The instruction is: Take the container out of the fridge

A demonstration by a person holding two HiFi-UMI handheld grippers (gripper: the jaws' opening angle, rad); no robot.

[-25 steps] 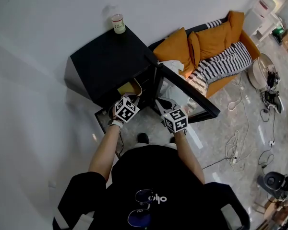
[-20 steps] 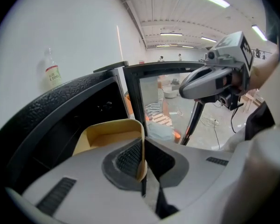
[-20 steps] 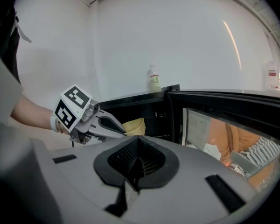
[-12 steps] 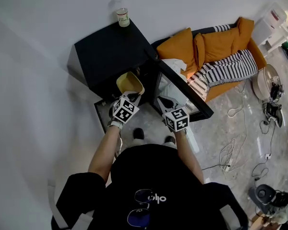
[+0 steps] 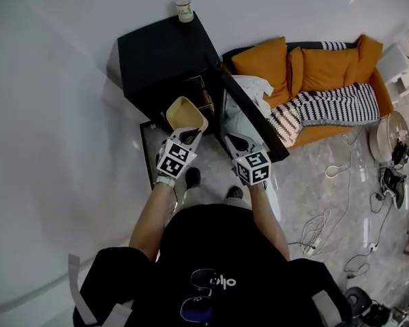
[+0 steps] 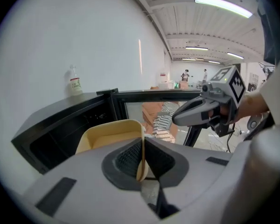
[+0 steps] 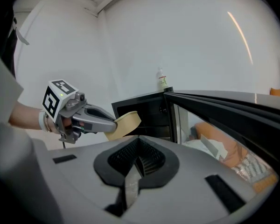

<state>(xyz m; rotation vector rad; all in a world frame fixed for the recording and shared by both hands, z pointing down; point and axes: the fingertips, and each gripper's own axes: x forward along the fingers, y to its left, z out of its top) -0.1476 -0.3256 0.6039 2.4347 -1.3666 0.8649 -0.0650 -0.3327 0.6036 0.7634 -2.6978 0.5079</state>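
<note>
Gripping the container [image 6: 107, 136] by its side wall, the left gripper [image 6: 141, 164] has both jaws clenched on the thin rim, one pad inside and one outside. The wall edge runs upright between the ribbed black pads. Right gripper [image 7: 136, 164]: jaws pressed together, nothing between them, idle beside the L unit at approx. the same height.

Handling (judgement): the container reads as an open-top beige plastic tub w/ rounded corners and a smooth matt skin. No contents visible, so prob. light. The thin wall will likely flex under a one-sided pinch, and the body may tilt about the grip point. Best hold: rim at mid-side, as now, w/ the R unit free to support the opposite rim or the underside if it sags. Smooth plastic = some slip risk; the ribbed pads help.

Position: in the head view the container hangs in air at the mouth of the black mini fridge [image 5: 160, 53], apparently clear of the cavity, above the pale glossy floor [image 5: 293, 182]. The glass-panel fridge door [image 5: 249, 118] stands open to the R. Beyond: a small bottle [image 5: 185, 10] upright on the fridge top near the white wall [image 5: 54, 114], and an orange sofa [image 5: 307, 63] w/ a striped throw [image 5: 327, 107] further R.
</note>
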